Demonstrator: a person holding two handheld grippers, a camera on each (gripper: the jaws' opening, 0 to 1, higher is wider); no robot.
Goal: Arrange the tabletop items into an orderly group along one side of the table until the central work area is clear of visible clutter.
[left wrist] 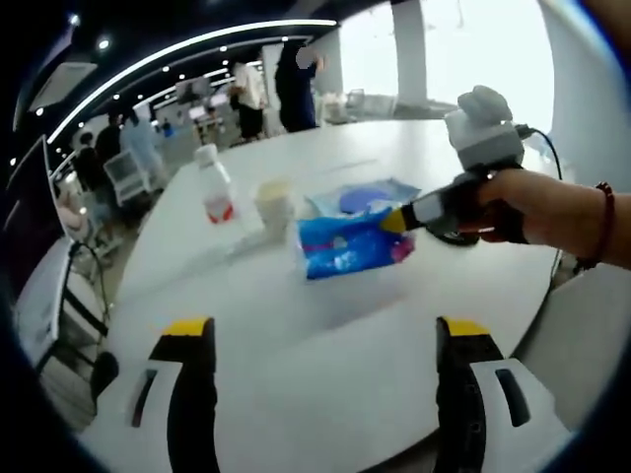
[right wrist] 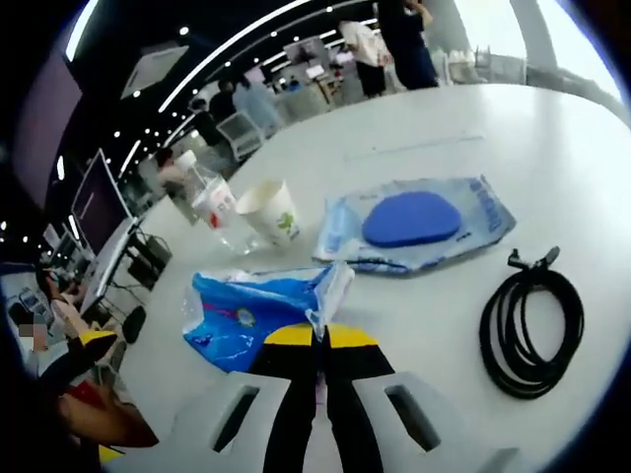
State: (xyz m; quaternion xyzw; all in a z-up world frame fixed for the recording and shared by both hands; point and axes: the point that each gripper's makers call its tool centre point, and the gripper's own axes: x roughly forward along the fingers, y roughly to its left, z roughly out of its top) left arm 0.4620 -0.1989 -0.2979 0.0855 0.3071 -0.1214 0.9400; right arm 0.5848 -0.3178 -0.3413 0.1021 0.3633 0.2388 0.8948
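**Right jaws pinch the blue tissue pack on the white bench**

While the right gripper [right wrist: 317, 340] has its yellow-tipped jaws pressed together on the edge of the crinkled blue plastic tissue pack [right wrist: 251, 310], the pack lies on the round white bench [right wrist: 552, 148]. Beyond it sits a flat pale-blue wipes packet with a dark blue oval lid [right wrist: 414, 225], and to the right of the gripper a coiled black cable [right wrist: 530, 320] lies apart from both. A white paper cup [right wrist: 270, 210] stands upright just beside a clear plastic bottle with a red label [right wrist: 213, 205]. In the left gripper view, the left gripper [left wrist: 325, 340] hangs over bare bench with its jaws wide apart, well short of the blue pack, which a hand [left wrist: 532, 202] grips with the right gripper
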